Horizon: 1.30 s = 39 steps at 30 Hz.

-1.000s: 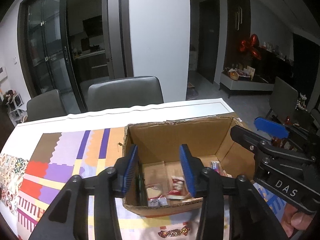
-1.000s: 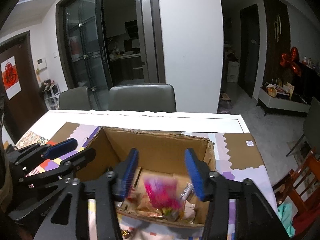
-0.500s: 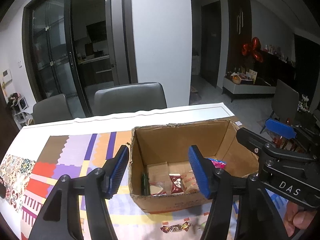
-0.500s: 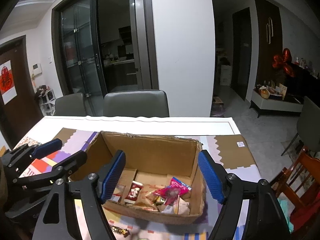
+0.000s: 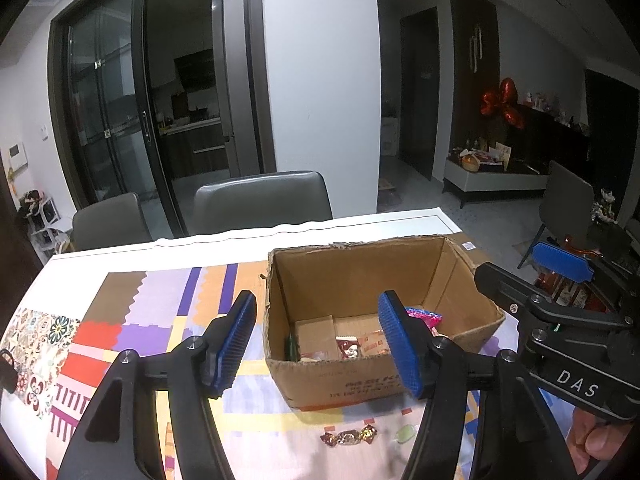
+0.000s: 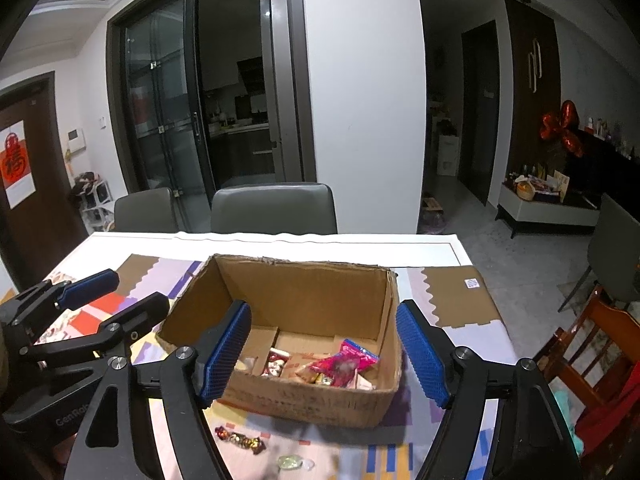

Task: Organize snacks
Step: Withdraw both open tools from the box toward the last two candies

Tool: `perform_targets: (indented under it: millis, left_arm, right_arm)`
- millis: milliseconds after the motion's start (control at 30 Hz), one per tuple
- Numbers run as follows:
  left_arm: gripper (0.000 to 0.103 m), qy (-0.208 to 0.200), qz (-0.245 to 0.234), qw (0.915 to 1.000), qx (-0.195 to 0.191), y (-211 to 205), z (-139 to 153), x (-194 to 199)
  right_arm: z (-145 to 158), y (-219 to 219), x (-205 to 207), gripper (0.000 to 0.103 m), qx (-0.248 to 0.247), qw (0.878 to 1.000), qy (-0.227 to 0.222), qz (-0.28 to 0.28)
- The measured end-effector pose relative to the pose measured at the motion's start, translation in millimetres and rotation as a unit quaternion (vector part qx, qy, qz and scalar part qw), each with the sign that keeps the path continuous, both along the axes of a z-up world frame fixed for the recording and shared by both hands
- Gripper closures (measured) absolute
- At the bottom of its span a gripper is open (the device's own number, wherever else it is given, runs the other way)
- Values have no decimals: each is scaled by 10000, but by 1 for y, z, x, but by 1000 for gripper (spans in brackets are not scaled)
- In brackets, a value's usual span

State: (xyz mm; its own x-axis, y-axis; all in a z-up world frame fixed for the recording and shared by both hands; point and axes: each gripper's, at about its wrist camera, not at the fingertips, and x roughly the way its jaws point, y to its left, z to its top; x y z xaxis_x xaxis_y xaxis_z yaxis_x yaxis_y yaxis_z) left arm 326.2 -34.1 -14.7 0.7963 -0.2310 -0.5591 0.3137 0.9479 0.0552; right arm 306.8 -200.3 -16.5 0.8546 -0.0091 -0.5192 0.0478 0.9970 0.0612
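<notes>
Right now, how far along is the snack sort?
Done: several packets, including a pink packet, lie in the cardboard box. In hand: nothing; the left gripper and right gripper both have open, empty jaws. Left: a wrapped candy and a pale green sweet sit on the patterned tablecloth in front of the box.

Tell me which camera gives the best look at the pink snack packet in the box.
The right wrist view: the pink snack packet lies in plain sight among the other snacks inside the cardboard box. In the left wrist view only one end of it shows, since the left gripper's blue pad hides the rest.
</notes>
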Motion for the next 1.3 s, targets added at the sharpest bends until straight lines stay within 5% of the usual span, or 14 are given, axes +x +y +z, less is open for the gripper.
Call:
perform_targets:
  millis: [1300]
  left_arm:
    - [37, 112, 138, 9998, 112, 18, -30, -56]
  right_arm:
    - [-26, 13, -46, 27, -58, 9998, 163, 114]
